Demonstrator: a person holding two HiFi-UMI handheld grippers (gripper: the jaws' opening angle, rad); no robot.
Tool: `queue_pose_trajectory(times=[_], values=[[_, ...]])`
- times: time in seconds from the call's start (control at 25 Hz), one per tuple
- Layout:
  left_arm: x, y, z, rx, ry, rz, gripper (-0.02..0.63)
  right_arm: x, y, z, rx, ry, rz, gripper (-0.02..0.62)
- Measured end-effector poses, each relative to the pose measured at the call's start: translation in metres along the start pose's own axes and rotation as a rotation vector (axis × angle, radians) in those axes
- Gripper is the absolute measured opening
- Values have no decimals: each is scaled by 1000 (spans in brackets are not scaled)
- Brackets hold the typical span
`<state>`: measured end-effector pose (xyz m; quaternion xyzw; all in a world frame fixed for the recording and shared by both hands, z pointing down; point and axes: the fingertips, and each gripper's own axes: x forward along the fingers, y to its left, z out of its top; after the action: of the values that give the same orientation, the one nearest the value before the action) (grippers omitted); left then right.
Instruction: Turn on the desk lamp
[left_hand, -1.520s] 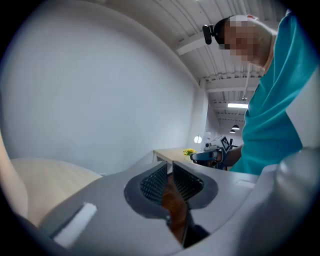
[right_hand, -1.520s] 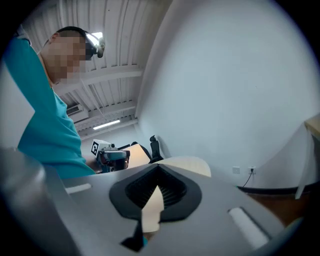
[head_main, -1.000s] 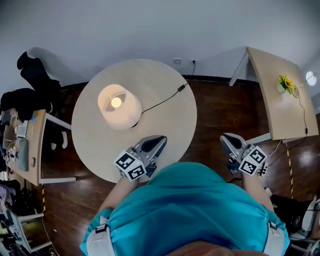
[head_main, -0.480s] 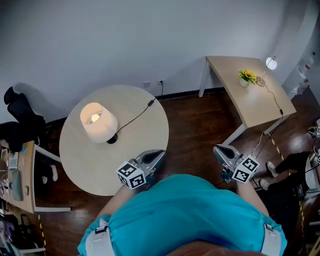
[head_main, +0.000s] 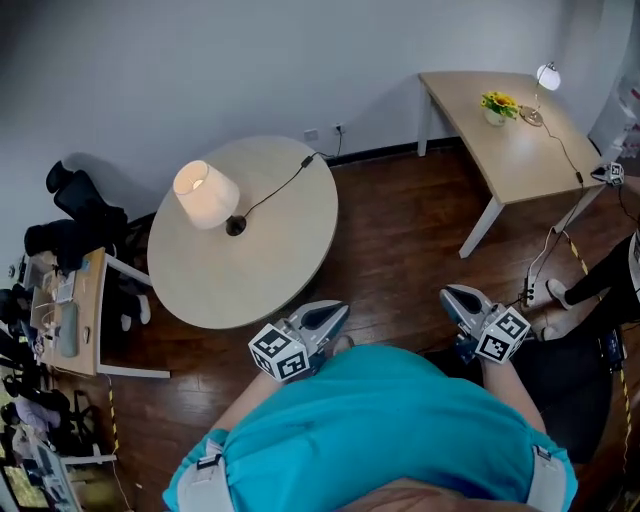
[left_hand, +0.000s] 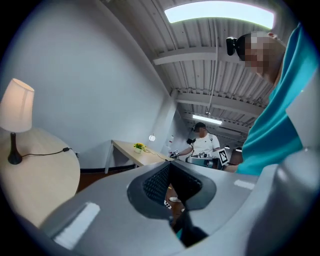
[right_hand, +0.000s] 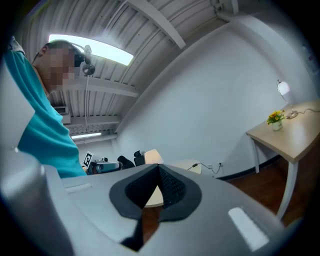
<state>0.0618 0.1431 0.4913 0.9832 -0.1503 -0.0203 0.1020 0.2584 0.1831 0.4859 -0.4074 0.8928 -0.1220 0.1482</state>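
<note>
The desk lamp (head_main: 205, 193) with a white shade glows on the round pale table (head_main: 260, 270); its black base (head_main: 236, 226) and cord (head_main: 280, 190) run toward the wall. My left gripper (head_main: 335, 312) hangs over the wooden floor just off the table's near edge, shut and holding nothing. My right gripper (head_main: 450, 296) is further right over the floor, also shut and holding nothing. In the left gripper view the lamp (left_hand: 16, 107) stands far left of the shut left gripper (left_hand: 170, 165). In the right gripper view the right gripper (right_hand: 159, 167) points toward the round table (right_hand: 187, 165).
A rectangular desk (head_main: 520, 150) at the upper right carries yellow flowers (head_main: 497, 103) and a small lamp (head_main: 547, 75). Another person (head_main: 620, 270) is at the right edge. A cluttered desk (head_main: 65, 310) and dark chairs (head_main: 75, 215) stand on the left.
The round table and lit lamp have slid away toward the upper left. My left gripper was over the table's edge; both grippers are now over the floor. The lamp stays lit.
</note>
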Motion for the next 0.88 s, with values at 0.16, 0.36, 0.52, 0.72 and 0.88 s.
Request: queue_pose_trajectory(times=[0.16, 0.36, 0.52, 0.72, 0.88], values=[[-22, -36, -11, 35, -1, 54, 106, -20, 22, -20, 15, 6, 55, 2], [-120, -69, -12, 64, -63, 74, 106, -3, 122, -46, -52, 19, 123, 2], [-234, -94, -28, 112, -93, 71, 106, 15, 218, -89, -102, 43, 116, 2], [-407, -89, -66, 164, -60, 100, 106, 65, 344, -178, -59, 85, 94, 2], [-503, -74, -57, 105, -67, 138, 106, 104, 427, -208, -60, 136, 109, 2]])
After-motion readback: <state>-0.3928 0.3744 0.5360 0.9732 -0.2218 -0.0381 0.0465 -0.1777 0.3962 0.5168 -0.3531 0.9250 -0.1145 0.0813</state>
